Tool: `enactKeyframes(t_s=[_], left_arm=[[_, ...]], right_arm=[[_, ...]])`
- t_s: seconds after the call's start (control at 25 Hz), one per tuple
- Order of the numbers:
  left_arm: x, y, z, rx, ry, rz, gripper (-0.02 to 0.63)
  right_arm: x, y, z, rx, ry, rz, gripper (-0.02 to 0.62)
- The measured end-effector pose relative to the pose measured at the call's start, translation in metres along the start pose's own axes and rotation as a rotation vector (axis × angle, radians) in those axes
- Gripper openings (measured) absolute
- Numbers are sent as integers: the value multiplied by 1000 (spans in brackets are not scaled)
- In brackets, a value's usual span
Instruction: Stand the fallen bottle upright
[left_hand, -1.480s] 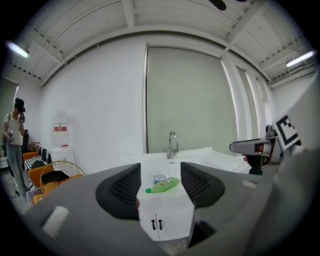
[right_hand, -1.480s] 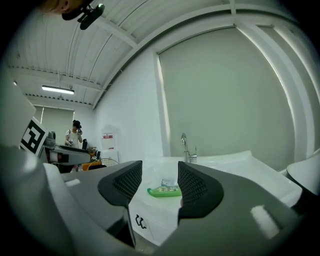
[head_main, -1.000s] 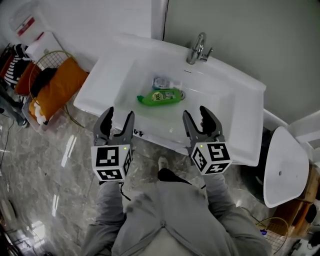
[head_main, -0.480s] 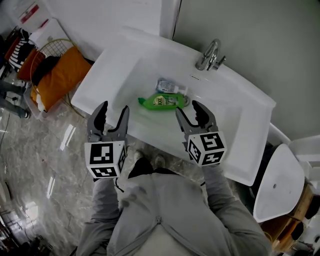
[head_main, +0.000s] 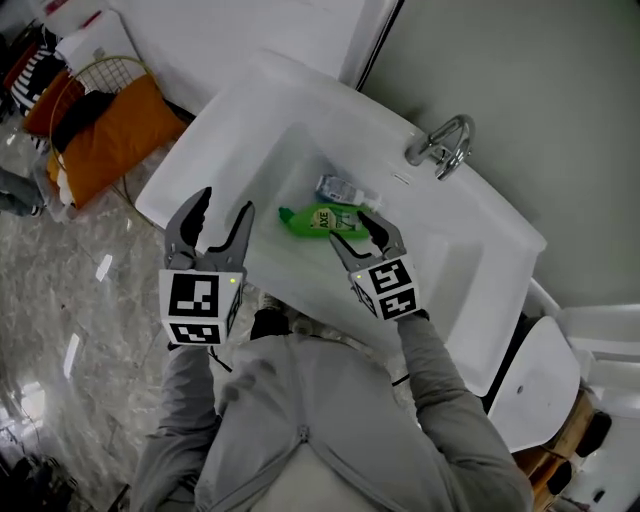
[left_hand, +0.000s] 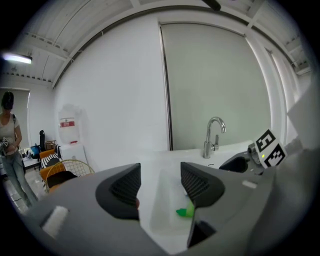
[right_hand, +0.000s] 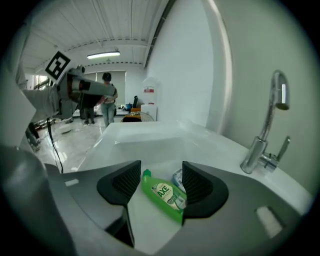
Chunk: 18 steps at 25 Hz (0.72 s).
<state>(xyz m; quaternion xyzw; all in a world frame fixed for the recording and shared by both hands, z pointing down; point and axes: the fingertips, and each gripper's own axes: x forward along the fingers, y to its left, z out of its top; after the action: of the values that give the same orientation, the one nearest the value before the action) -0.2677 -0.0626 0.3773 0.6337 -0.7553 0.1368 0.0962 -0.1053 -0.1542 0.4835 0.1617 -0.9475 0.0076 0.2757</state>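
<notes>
Two sets of jaws were held apart and empty, and the green bottle (head_main: 318, 217) was found lying flat in the sink (head_main: 232, 128), slanted across the gap just ahead of the right gripper (head_main: 352, 230) (nearer than the left gripper (head_main: 222, 203), and just opened a little).

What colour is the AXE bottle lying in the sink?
Bright green bottle; it shows best in the right gripper view.

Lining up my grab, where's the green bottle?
Head view, centre: green bottle lying in the sink, beside a clear bottle, just ahead of the right gripper.
</notes>
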Motion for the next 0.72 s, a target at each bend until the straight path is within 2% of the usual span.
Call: enactKeyframes(t_s=[0.08,0.36,0.72], left_arm=[[8,5,5,-6,-17,-16,270],[25,34,-4,-39,2,-31,268],[27,63,-33,-76,54,4,269]], right_arm=[[18,6,-4,-76,49,50,261],[77,24,-44,-351,289,249,289],[117,20,-104,-642,594,461,318]])
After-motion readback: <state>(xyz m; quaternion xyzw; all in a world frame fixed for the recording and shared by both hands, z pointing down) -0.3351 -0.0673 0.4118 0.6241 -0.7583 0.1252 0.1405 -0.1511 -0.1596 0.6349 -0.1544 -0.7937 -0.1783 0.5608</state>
